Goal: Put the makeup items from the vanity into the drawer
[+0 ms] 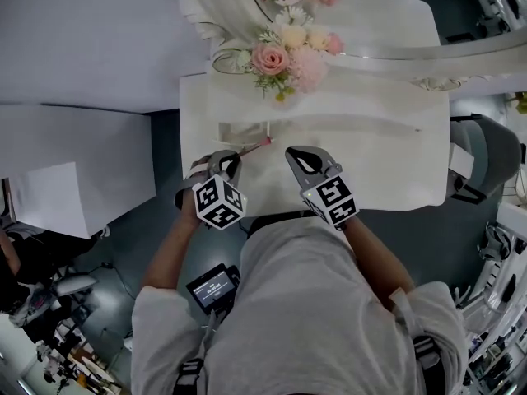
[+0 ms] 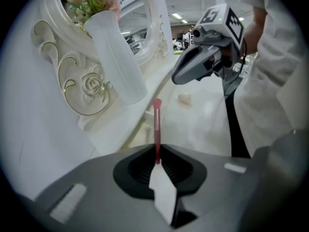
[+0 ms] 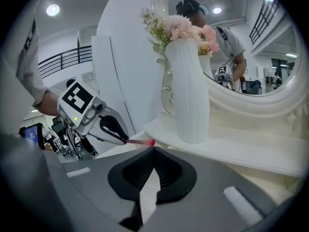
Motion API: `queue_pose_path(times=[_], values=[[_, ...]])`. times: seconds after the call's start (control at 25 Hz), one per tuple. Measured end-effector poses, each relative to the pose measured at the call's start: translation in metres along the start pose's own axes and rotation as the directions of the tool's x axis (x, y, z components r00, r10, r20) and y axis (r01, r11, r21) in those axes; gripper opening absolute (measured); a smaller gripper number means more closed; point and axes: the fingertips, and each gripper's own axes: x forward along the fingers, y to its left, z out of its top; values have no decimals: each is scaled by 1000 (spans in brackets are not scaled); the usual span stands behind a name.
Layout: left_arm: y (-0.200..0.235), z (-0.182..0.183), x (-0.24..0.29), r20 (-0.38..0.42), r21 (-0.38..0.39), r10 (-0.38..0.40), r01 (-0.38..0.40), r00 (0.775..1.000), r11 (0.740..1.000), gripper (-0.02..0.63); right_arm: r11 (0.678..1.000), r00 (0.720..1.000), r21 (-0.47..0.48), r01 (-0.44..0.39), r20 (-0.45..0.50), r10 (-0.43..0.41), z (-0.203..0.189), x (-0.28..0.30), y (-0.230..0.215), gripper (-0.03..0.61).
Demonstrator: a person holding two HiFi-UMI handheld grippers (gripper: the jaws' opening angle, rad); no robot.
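Pink makeup brush (image 2: pixel 157 122) is pinched in the left gripper's (image 1: pixel 229 161) jaws above the vanity (image 1: pixel 387 171). Nothing is gripped by the tightly shut right gripper (image 1: pixel 303 158)

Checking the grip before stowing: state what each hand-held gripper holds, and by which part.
The left hand-held gripper pinches a pink brush by its handle end; the head sticks out. The right hand-held gripper is shut, empty.

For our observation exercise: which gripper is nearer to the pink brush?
Left. The left gripper holds the pink brush between its jaws; the right gripper is shut, empty and apart from the brush, off to its right.
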Motion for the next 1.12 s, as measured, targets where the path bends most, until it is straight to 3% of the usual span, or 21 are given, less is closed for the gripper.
queue_pose_path(times=[0.36,0.6,1.12], values=[[24,-5,13,-38,122,-46,50,998,991,37,998,999,33,52,2,-52,3,1,-6,-2],[36,-9,26,-88,246,-87,106,992,963,37,996,997,40,79,7,-79,5,1,-12,-2],[48,-14,43,-124,298,-95,128,988,946,36,993,995,66,101,-2,-101,1,0,-14,-2]])
